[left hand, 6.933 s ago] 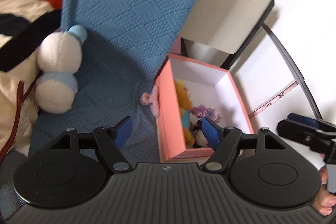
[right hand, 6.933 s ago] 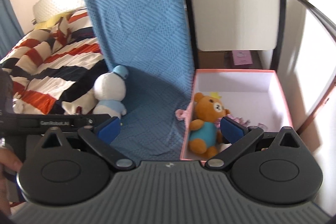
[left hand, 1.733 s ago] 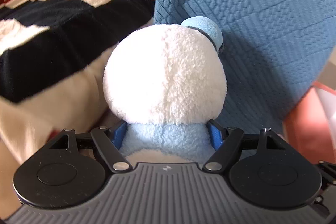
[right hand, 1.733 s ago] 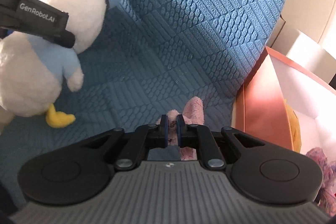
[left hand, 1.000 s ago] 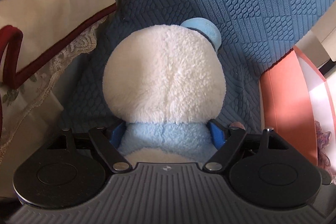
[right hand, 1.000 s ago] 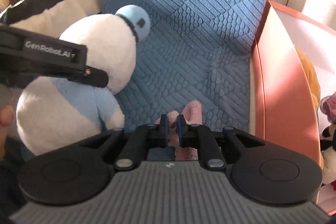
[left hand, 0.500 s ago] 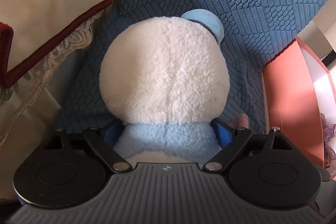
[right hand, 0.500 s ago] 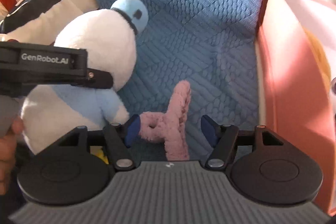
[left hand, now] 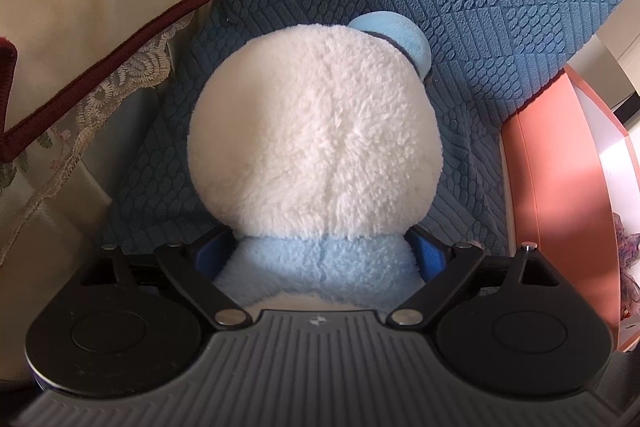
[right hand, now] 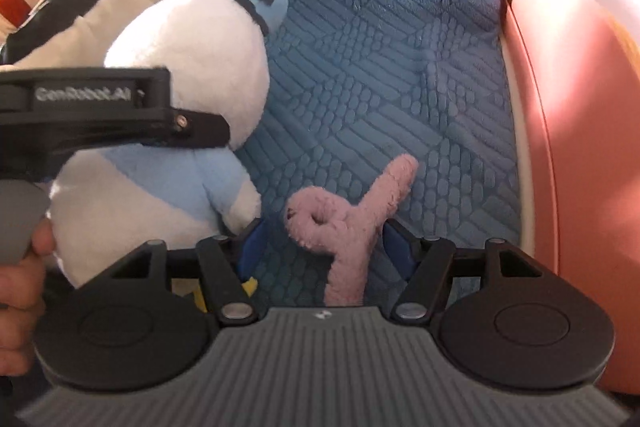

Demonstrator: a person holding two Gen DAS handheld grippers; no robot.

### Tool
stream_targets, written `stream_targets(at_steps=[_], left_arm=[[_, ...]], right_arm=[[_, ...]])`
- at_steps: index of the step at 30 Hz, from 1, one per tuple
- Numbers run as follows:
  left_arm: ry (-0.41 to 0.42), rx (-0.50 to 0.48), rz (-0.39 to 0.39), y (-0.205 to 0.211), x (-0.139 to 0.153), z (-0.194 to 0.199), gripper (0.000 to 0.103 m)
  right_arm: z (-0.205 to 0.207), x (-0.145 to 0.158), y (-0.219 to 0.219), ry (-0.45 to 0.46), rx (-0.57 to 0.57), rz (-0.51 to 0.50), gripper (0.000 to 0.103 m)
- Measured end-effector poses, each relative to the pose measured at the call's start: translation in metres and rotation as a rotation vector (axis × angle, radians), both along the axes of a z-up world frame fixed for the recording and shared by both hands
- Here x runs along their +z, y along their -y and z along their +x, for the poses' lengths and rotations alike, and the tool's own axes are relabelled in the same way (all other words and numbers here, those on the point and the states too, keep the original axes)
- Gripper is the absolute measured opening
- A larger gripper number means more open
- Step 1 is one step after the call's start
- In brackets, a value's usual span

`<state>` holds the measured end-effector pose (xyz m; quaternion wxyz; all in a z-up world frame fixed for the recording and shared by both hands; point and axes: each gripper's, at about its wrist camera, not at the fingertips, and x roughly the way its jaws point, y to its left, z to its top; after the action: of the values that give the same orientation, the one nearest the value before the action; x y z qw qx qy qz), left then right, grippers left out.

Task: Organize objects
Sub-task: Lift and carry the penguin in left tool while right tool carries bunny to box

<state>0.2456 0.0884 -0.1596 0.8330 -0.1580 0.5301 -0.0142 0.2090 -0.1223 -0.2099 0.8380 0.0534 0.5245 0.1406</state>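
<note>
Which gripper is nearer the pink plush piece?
Right. The right gripper straddles the pink plush piece, pads off it; the left gripper flanks the white-and-blue plush toy beside it.

Right gripper [right hand: 322, 245]: black linkage arms, silver pivot screws, blue pads, ribbed grey housing; left gripper [left hand: 320, 253] identical, lettered "GenRobot.AI".

Left tongs [left hand: 320, 255] opening, jaws wide; right tongs [right hand: 326, 247] spread, both angled downward

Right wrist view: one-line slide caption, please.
Open right gripper straddles a pink plush piece on the blue blanket, beside the white-and-blue plush.
</note>
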Motion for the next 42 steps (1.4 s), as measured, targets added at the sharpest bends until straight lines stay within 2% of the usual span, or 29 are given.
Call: stream_targets(at_steps=[3,5,6,14,19,25,33,38,42], left_arm=[[0.0,-0.009,0.009,0.002,-0.001,0.0,0.094],[-0.004,-0.022,0.011,0.003,-0.002,0.001,0.094],[-0.006,-0.029,0.012,0.004,-0.003,0.001,0.094],[-0.012,-0.048,0.001,0.001,-0.006,0.003,0.093],[0.02,-0.028,-0.015,-0.007,0.0,-0.005,0.086],[0.033,-0.013,-0.052,-0.017,0.012,-0.013,0.082],[0.05,0.014,-0.104,-0.015,0.037,-0.019,0.08],[0.07,-0.012,-0.12,0.002,0.06,-0.02,0.08],[0.101,-0.04,-0.136,0.019,0.083,-0.019,0.08]], right_arm=[[0.0,-0.004,0.0,0.0,-0.008,0.006,0.064],[0.0,-0.003,0.0,0.011,-0.008,0.0,0.059],[0.001,-0.002,0.0,0.012,-0.007,-0.01,0.053],[0.001,0.01,0.013,-0.001,-0.044,0.007,0.053],[-0.003,0.023,0.019,-0.016,-0.032,0.014,0.053],[-0.003,0.05,0.026,-0.01,-0.006,0.035,0.052],[0.001,0.095,0.026,0.029,0.05,0.027,0.052],[0.004,0.121,0.031,0.064,0.083,-0.012,0.053],[0.008,0.14,0.049,0.069,0.069,0.015,0.053]])
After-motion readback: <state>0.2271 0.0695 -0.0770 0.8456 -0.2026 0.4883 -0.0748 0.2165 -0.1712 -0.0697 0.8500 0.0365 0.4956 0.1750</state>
